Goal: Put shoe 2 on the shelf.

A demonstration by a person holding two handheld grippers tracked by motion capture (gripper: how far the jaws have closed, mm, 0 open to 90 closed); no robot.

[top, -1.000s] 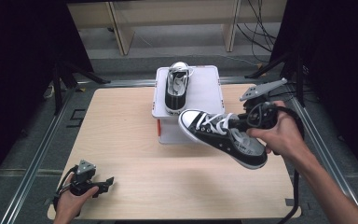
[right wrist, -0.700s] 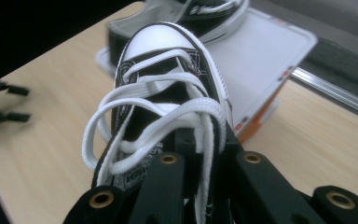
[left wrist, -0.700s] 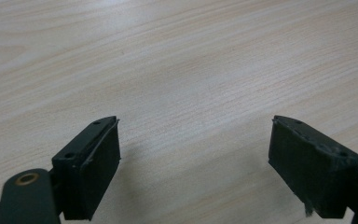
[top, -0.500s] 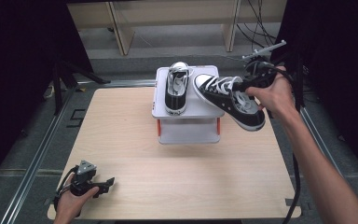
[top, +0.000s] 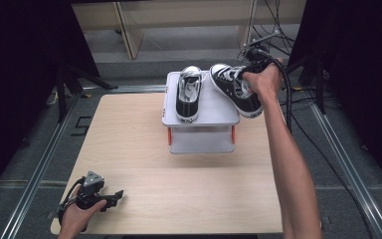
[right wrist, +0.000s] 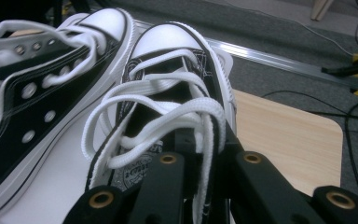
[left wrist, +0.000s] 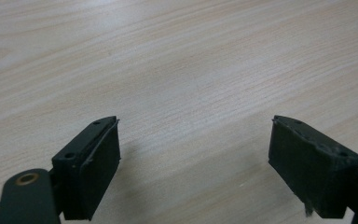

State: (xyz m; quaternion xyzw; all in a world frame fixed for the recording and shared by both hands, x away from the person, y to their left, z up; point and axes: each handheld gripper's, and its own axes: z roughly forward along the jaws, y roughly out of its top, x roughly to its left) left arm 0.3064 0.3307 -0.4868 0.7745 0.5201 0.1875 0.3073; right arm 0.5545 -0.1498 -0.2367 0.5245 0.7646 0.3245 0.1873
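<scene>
We hold the right tongs (top: 248, 69) over the far right part of the small grey stand (top: 204, 117), and they are closed on a black sneaker (top: 235, 89) with white laces. In the right gripper view the two black jaws stand narrow, one inside the shoe opening and one outside, so they pinch the side wall of this sneaker (right wrist: 177, 107) near its laces. Its white toe cap points away from us, toward the far edge of the bench (top: 129, 144). In the high view the heel part of the shoe reaches a little over the right edge of the stand; we cannot tell whether the sole already rests on the top plate. The second sneaker (top: 188, 93) lies on the left part of the same plate, just beside the first one, with its toe also pointing away. Our left tongs (top: 110, 198) rest low at the near left corner of the bench, well apart from the stand; their jaws are wide and between them we see nothing but bare wood (left wrist: 191, 84).
</scene>
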